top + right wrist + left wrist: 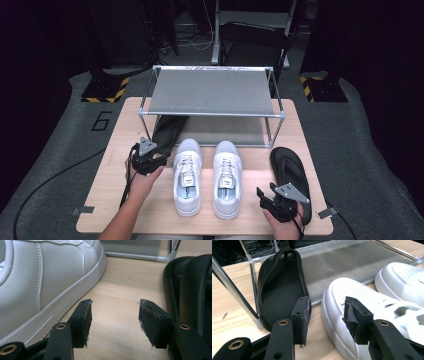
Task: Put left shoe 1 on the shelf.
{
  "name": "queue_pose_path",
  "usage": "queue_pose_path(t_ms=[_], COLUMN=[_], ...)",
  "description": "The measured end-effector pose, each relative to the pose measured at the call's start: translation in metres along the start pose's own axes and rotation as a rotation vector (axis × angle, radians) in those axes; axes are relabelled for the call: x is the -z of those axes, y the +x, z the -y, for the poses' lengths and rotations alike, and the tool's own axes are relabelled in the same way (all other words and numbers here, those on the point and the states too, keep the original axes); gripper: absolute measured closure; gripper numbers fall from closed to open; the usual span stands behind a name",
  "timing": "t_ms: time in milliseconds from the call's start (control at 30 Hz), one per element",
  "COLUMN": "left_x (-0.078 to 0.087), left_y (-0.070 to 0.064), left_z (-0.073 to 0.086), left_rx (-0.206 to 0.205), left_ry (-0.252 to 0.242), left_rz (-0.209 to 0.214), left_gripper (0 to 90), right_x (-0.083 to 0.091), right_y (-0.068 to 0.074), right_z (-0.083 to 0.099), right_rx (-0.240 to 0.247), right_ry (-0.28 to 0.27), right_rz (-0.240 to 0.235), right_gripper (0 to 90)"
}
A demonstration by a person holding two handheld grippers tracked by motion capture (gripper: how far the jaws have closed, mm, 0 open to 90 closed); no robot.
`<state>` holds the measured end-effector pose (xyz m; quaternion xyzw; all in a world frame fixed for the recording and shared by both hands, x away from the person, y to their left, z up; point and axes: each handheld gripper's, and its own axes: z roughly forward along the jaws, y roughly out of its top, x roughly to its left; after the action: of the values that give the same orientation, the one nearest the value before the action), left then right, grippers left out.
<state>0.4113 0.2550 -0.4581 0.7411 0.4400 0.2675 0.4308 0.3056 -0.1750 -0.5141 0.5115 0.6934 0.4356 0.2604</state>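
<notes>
Both tongs gape empty: left gripper (325, 320) between flip-flop (279, 287) and sneaker (352, 305); closing carelessly could pinch the wrong shoe; right gripper (113, 322) idle

High view looks down; gripper views sit low, sharing sneakers (206, 177).

Your table (100, 200) carries a rack (212, 90), with two sneakers (207, 182) before it, one sandal (292, 175) right and another (167, 131) under it.
</notes>
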Motion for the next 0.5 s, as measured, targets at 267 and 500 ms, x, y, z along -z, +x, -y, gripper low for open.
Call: queue_pose_path(t_ms=[267,500], left_x=[0.016,0.024], left_y=[-0.002,-0.001], left_z=[0.013,0.026], left_rx=[0.035,0.058], left_ry=[-0.014,-0.011], left_rz=[0.015,0.029], left_gripper=[55.2,54.9], right_x=[0.005,0.008], right_y=[-0.006,-0.009], right_z=[-0.001,-0.001], right_rx=[-0.008,-0.004], right_ry=[-0.013,-0.005], right_rz=[0.017,0.06], right_gripper=[43.1,43.1])
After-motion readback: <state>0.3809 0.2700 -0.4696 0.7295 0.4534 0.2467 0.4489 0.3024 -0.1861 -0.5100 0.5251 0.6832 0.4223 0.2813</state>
